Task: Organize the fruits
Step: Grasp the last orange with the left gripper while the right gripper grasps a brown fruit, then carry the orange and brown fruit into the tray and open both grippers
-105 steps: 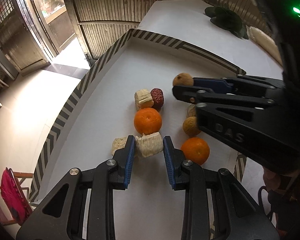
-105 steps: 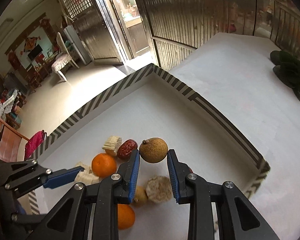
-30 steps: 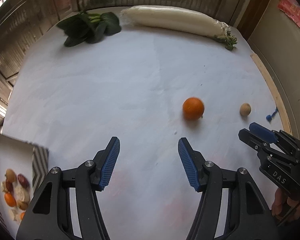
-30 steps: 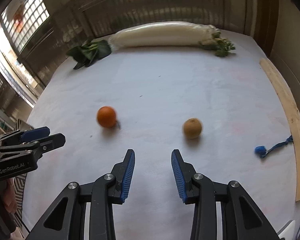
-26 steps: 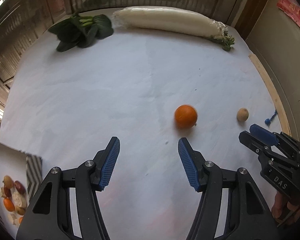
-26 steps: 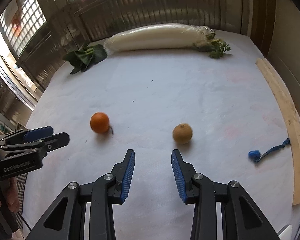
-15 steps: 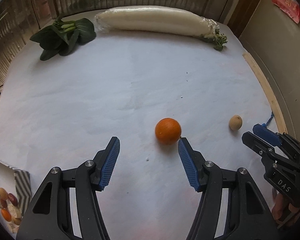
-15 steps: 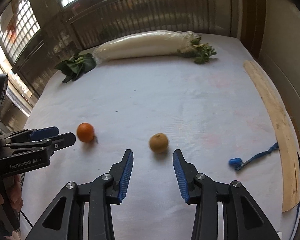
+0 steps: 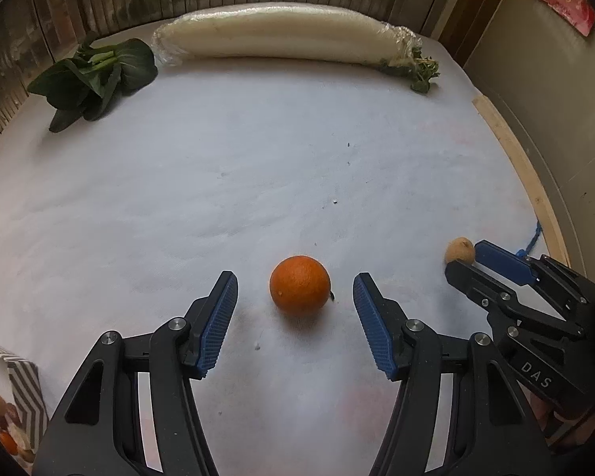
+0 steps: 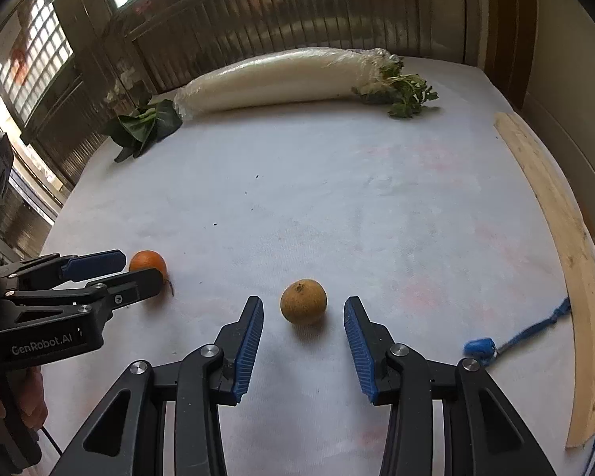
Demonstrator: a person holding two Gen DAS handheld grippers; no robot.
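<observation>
An orange (image 9: 300, 283) lies on the white table between the tips of my left gripper (image 9: 295, 301), which is open and empty around it. A small brown longan (image 10: 303, 301) lies just ahead of my right gripper (image 10: 303, 317), which is open and empty. The longan also shows in the left wrist view (image 9: 460, 250), partly behind the right gripper's fingers (image 9: 499, 263). The orange shows in the right wrist view (image 10: 147, 261), partly behind the left gripper's fingers (image 10: 95, 263). A striped tray (image 9: 23, 380) holding several fruits sits at the lower left.
A long wrapped white radish (image 9: 281, 35) and leafy greens (image 9: 93, 77) lie at the table's far side. A wooden strip (image 10: 559, 246) runs along the right edge, with a blue cord (image 10: 515, 335) beside it.
Both grippers left the tray, each empty and open, and swung over to the table. They have closed in on the orange and the longan, which now lie at the fingertips.
</observation>
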